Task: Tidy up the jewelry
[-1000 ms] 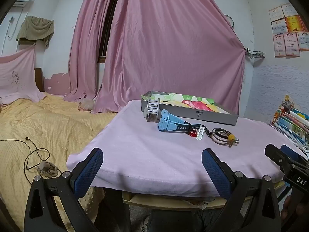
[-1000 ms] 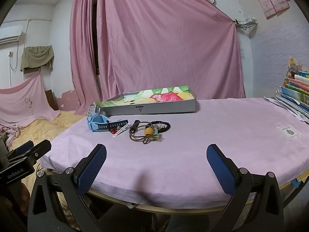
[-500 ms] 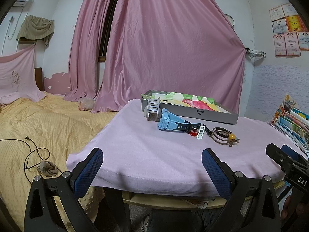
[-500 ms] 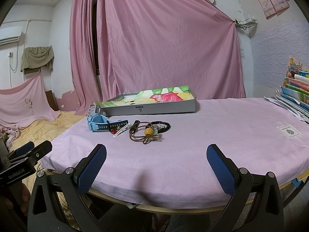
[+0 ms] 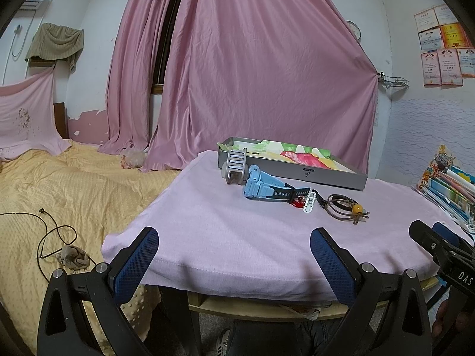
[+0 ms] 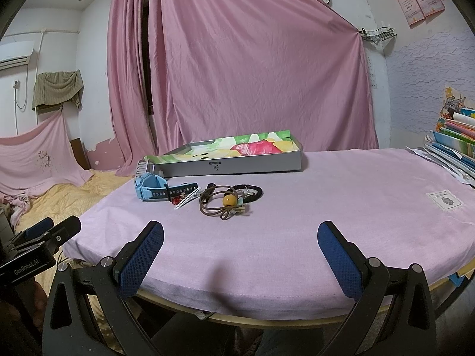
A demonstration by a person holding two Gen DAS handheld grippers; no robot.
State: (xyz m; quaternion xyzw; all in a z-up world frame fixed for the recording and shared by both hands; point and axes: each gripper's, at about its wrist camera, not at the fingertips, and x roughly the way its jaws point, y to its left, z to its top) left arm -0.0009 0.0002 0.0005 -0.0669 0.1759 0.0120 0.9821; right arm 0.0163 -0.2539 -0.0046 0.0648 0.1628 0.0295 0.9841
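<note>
Pink-clothed worktop (image 6: 341,207) lying before us, we are holding both the left tongs (image 5: 234,255) and right tongs (image 6: 240,252) apart and empty, judging nothing sorted yet, next reaching for the blue watch (image 5: 261,185) to move it into the grey tray (image 6: 237,163).

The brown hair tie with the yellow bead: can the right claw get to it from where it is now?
Probably yes. The right claw is open and empty at the table's near edge, and only bare pink cloth lies between it and the hair tie. A black band touches its far side.
</note>
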